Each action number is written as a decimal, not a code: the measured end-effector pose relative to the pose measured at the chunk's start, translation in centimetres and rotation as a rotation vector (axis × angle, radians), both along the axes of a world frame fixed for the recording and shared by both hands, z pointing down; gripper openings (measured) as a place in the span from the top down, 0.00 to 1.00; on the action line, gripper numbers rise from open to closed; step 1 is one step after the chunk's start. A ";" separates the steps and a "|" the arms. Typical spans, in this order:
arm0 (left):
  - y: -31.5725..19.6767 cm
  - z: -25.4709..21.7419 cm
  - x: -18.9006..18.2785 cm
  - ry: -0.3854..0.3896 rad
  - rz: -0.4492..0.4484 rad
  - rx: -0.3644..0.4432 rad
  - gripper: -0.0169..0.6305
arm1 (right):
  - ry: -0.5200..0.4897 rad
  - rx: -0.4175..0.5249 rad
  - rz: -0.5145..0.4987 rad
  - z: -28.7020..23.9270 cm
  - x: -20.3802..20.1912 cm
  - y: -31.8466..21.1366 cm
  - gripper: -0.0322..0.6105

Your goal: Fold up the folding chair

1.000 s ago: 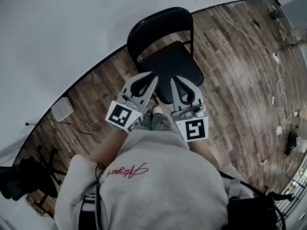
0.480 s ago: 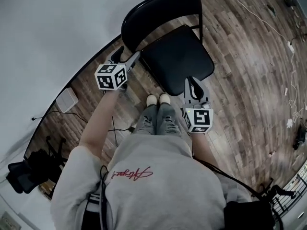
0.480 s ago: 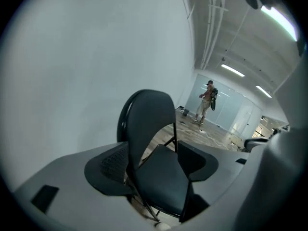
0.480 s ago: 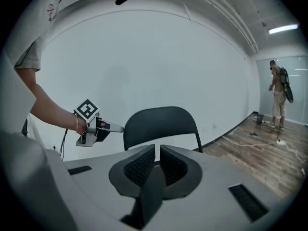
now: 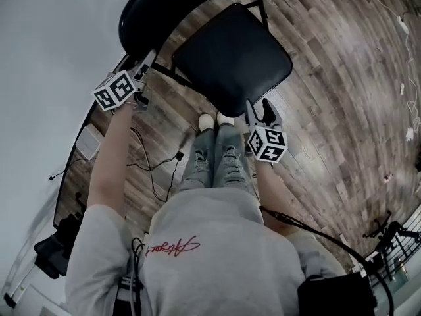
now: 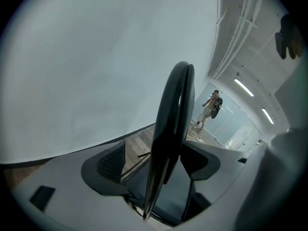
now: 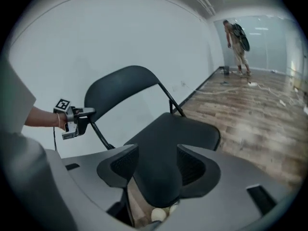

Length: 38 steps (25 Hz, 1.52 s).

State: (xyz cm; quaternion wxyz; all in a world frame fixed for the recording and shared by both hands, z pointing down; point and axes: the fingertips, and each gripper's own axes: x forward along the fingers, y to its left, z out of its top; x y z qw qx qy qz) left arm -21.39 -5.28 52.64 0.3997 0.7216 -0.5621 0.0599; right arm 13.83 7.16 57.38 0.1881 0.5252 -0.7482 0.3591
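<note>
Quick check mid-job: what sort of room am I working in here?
Probably a bare indoor office or studio space: wood-plank floor, plain white wall, ceiling strip lights and a glass partition at the far end.

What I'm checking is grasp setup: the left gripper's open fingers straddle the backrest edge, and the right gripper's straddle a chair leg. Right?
On the right gripper, the fingers straddle the front edge of the seat, not a leg; the right gripper view shows it. The left gripper straddles the backrest edge. Both pairs of fingers have just been opening.
</note>
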 end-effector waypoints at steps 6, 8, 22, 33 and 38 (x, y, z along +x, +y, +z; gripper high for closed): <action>-1.5 -0.5 0.4 -0.036 0.190 0.092 0.38 | -0.077 -0.238 0.163 11.0 3.2 4.0 0.54; -2.0 -0.5 0.8 -0.016 0.230 0.111 0.37 | -0.101 -0.307 0.173 14.4 4.1 5.0 0.53; -2.3 -1.4 4.2 0.069 0.478 0.272 0.37 | -0.801 -0.309 -0.144 20.0 1.2 5.4 0.52; -2.2 -2.2 4.9 0.089 0.424 0.331 0.84 | -1.030 -0.438 -0.168 19.7 -0.8 4.1 0.55; -2.1 -2.2 5.0 0.134 0.346 0.320 0.85 | -1.002 -0.477 -0.135 19.6 -0.5 3.8 0.55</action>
